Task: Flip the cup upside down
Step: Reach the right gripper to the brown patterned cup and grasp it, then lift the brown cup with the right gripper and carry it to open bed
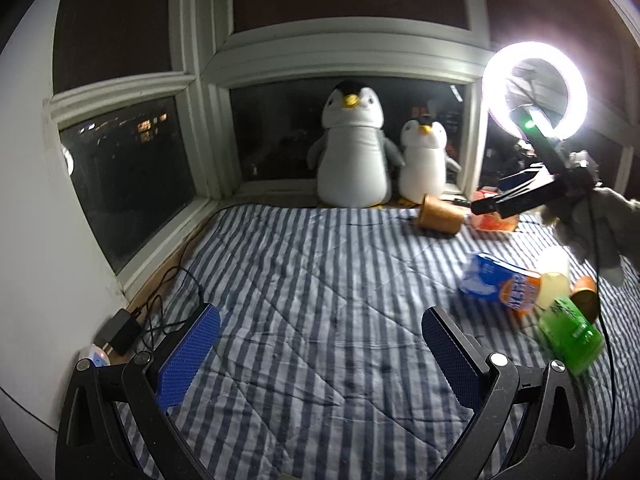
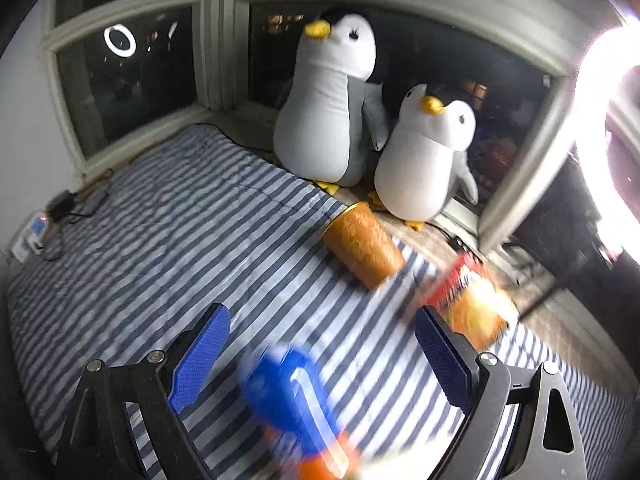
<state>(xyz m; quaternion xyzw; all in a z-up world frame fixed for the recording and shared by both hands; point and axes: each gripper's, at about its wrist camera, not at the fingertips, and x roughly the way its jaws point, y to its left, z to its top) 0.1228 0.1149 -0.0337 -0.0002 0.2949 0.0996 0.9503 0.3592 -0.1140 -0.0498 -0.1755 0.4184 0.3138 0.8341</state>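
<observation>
Cup (image 2: pixel 362 246) on its side on bed (image 2: pixel 160 240), near small penguin (image 2: pixel 424 160). Right gripper (image 2: pixel 320 344) apart, empty; left gripper (image 1: pixel 320 340) likewise. Grasp mid-body, roll onto rim.

Striped blue/white quilt (image 1: pixel 320 280) covers the bed. Two plush penguins by the window: big one (image 1: pixel 354 144), small one (image 1: pixel 425 160) touching its right side. Ring light (image 1: pixel 534 90) lit, far right. Blue/orange packet (image 1: pixel 500 284) w/ green bottle (image 1: pixel 572 334) nearby. Red/orange snack bag (image 2: pixel 468 300), blurred. Charger + cables (image 1: pixel 120 332) at left edge.
</observation>
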